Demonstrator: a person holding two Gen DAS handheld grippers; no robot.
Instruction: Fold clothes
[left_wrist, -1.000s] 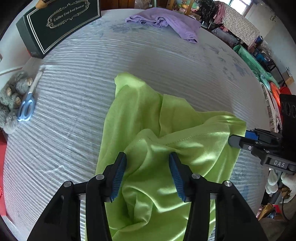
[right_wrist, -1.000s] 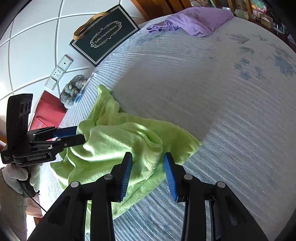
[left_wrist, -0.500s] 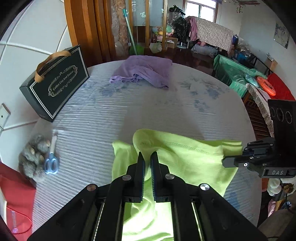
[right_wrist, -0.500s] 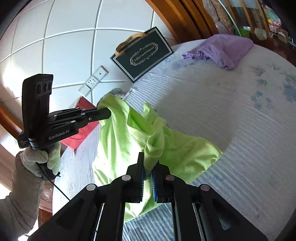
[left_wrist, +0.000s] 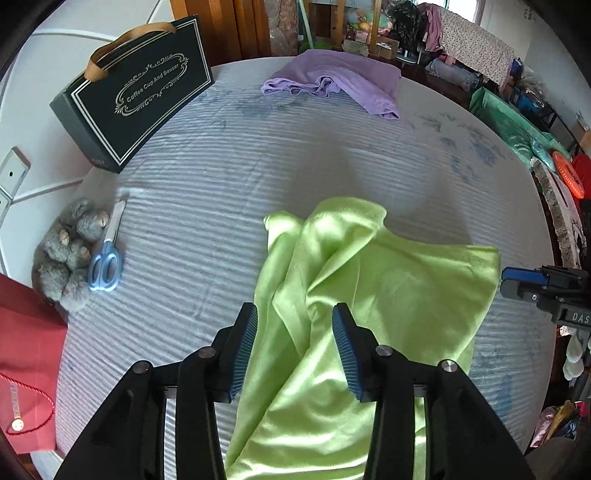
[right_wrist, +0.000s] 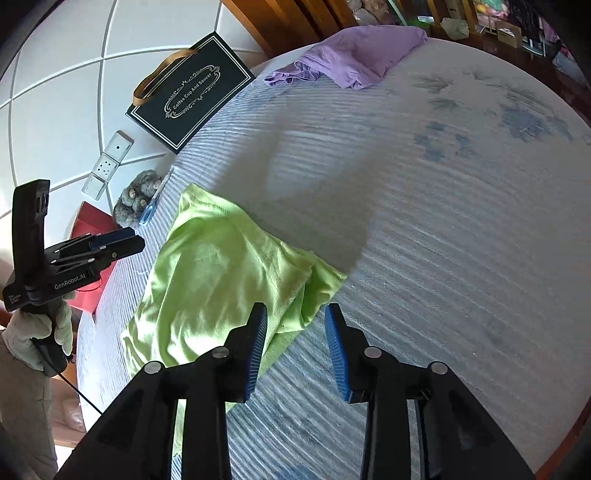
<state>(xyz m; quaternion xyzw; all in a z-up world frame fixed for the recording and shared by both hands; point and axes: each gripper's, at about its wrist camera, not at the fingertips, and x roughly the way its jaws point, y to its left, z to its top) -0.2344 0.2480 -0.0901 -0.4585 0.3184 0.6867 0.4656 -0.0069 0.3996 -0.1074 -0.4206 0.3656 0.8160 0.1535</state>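
The left gripper (left_wrist: 294, 347) points steeply downward, its two blue-padded fingers (left_wrist: 243, 347) spread apart and the jaws opening. Green fabric lies below the gap between the pads; neither pad presses on it. The right gripper (right_wrist: 295, 347) is also angled downward, jaws opening, pads clear of the cloth edge beneath them. In the right wrist view, the left gripper appears at the left edge, held by a gloved hand (right_wrist: 40, 332) wrapped around its handle, fingers projecting level. A light-coloured sleeve continues below the glove.
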